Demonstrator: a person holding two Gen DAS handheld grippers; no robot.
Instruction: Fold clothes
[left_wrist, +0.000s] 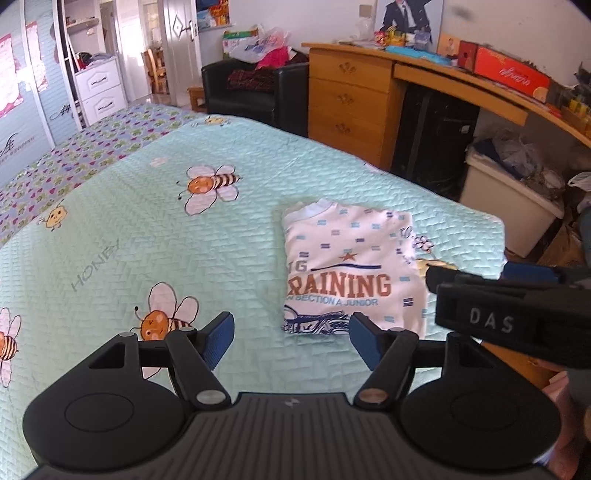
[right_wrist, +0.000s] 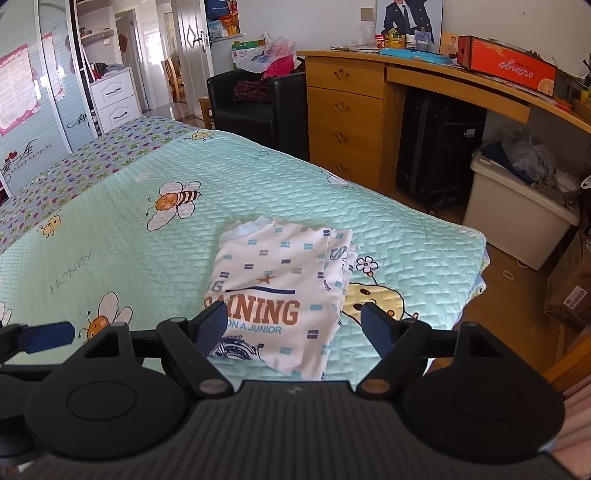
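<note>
A folded white shirt (left_wrist: 351, 269) with orange "TRAINING" lettering lies flat on the mint bee-print bedspread (left_wrist: 147, 229), close to the bed's right corner. My left gripper (left_wrist: 291, 338) hovers open just short of the shirt's near-left corner, with nothing between its blue pads. In the right wrist view the same shirt (right_wrist: 280, 273) sits straight ahead. My right gripper (right_wrist: 295, 326) stands open over the shirt's near edge, its pads apart from the cloth. The right tool's black housing (left_wrist: 517, 317) shows at the right of the left view. One left blue pad (right_wrist: 48, 338) shows at far left.
The bed's edge (right_wrist: 476, 240) drops off to a wooden floor on the right. Beyond it stand a wooden desk with drawers (right_wrist: 343, 110), a black armchair (right_wrist: 255, 103), a white storage bin (right_wrist: 517, 221) and a cardboard box (right_wrist: 569, 291). A wardrobe (right_wrist: 33, 110) fills the left.
</note>
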